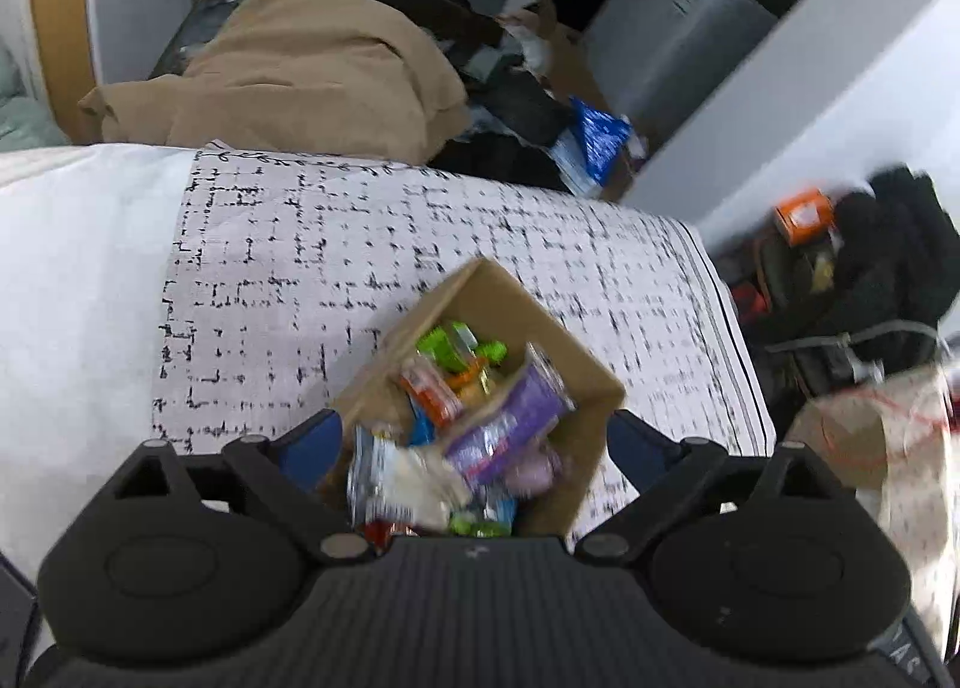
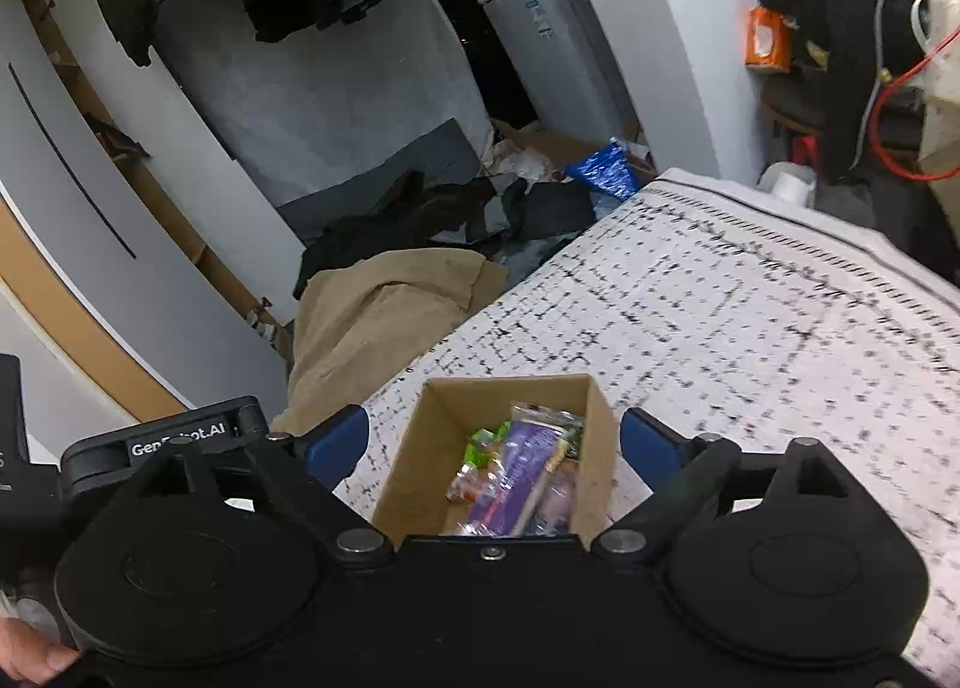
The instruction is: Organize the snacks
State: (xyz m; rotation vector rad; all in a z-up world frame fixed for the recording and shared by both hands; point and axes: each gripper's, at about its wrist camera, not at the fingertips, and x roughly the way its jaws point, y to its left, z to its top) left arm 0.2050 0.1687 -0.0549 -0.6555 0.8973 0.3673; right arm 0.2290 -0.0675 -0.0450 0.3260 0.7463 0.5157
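A small brown cardboard box (image 1: 576,364) sits on the black-and-white patterned bedspread (image 1: 360,244). It holds several snack packets: a purple one (image 1: 510,418), green ones (image 1: 456,346), an orange one (image 1: 429,394) and a white one (image 1: 408,478). My left gripper (image 1: 474,442) is open above the box, its blue fingers on either side of it, holding nothing. In the right wrist view the box (image 2: 414,466) lies between the blue fingers of my open right gripper (image 2: 492,442), with the purple packet (image 2: 516,478) inside.
A tan garment (image 1: 312,70) and dark clothes (image 2: 420,214) lie on the floor beyond the bed. A blue foil bag (image 1: 594,142), a grey appliance (image 1: 678,22) and an orange box (image 1: 804,214) lie by the white wall. The left gripper's body (image 2: 174,442) shows beside the right one.
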